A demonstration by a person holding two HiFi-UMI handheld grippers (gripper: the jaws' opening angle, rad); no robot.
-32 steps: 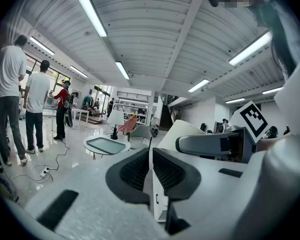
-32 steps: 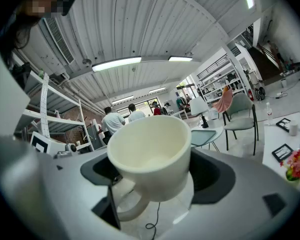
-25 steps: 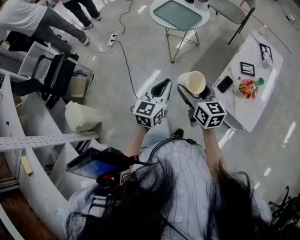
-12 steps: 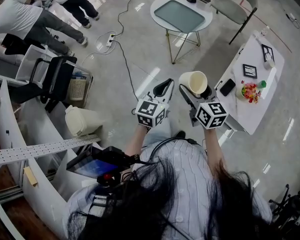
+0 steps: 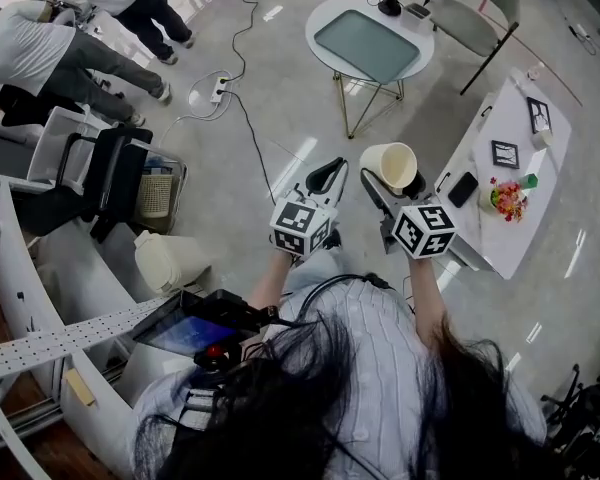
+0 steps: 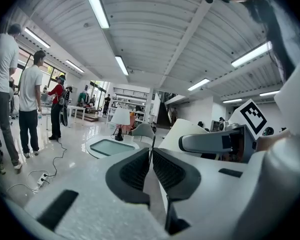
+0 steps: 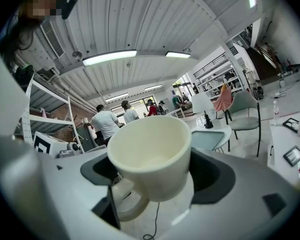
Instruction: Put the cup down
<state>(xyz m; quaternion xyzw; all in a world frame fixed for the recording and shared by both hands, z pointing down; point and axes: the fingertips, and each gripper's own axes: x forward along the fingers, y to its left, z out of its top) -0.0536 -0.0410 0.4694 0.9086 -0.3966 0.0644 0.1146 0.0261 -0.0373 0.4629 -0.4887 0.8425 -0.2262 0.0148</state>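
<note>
A cream cup (image 5: 390, 166) with a handle is held in the air by my right gripper (image 5: 392, 183), shut on it; in the right gripper view the cup (image 7: 151, 156) sits between the two jaws, mouth towards the camera, handle lowest. My left gripper (image 5: 326, 175) hangs beside it to the left, shut with nothing between its jaws, which meet in the left gripper view (image 6: 151, 165). Both grippers are over bare floor, short of the white table (image 5: 480, 230) at the right.
The white table carries a phone (image 5: 462, 189), framed cards (image 5: 505, 154) and colourful small items (image 5: 507, 199). A round glass-topped side table (image 5: 368, 39) and a chair (image 5: 474, 10) stand ahead. Cables (image 5: 242, 88) cross the floor. People (image 5: 50, 53) and a black chair (image 5: 105, 173) are at left.
The view has shifted slightly; the white table now sits a bit further right. Both grippers and the cup keep nearly the same place and hold.
</note>
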